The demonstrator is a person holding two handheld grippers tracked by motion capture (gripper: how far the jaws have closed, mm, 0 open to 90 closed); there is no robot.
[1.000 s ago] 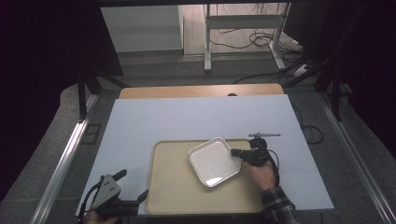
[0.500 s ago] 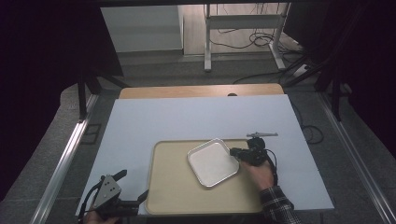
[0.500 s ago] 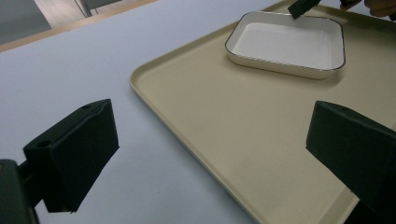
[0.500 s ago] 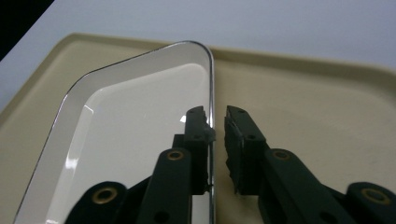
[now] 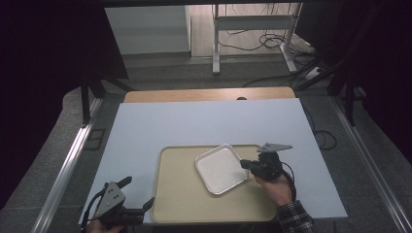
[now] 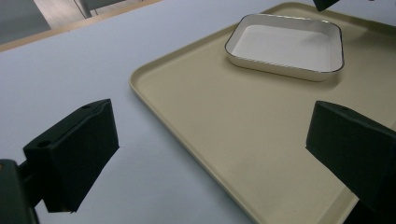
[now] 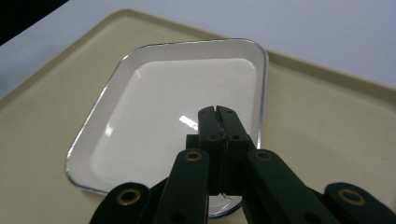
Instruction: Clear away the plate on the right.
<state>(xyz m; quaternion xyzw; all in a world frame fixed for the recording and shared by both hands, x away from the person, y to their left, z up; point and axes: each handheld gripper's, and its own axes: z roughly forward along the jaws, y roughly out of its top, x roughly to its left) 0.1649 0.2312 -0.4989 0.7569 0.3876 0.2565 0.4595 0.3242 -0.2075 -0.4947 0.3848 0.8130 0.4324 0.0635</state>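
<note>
A white square dish (image 5: 221, 168) with a thin dark rim sits on the beige tray (image 5: 184, 204), up in the tray's one-to-two o'clock part and turned a little askew to the tray's edges. The tray itself lies on the pale table (image 5: 160, 124), close to the near edge.

The right gripper (image 5: 246, 165) comes in from the dish's three o'clock side, held in a hand (image 5: 275, 187) with a checked sleeve behind it. Its fingers (image 7: 218, 122) are pressed together with the dish's near rim pinched between them; in the right gripper view the rim runs straight in under the closed tips, one finger above the dish's white floor. They have just been closing, with that rim in between.

The left gripper (image 5: 145, 206) rests low at about seven o'clock from the tray, just off the tray's near left corner. Its fingers (image 6: 77, 149) stand wide apart with nothing in them: in the left gripper view one hangs above bare table, the other above the tray's near edge, the dish well ahead at one o'clock.
</note>
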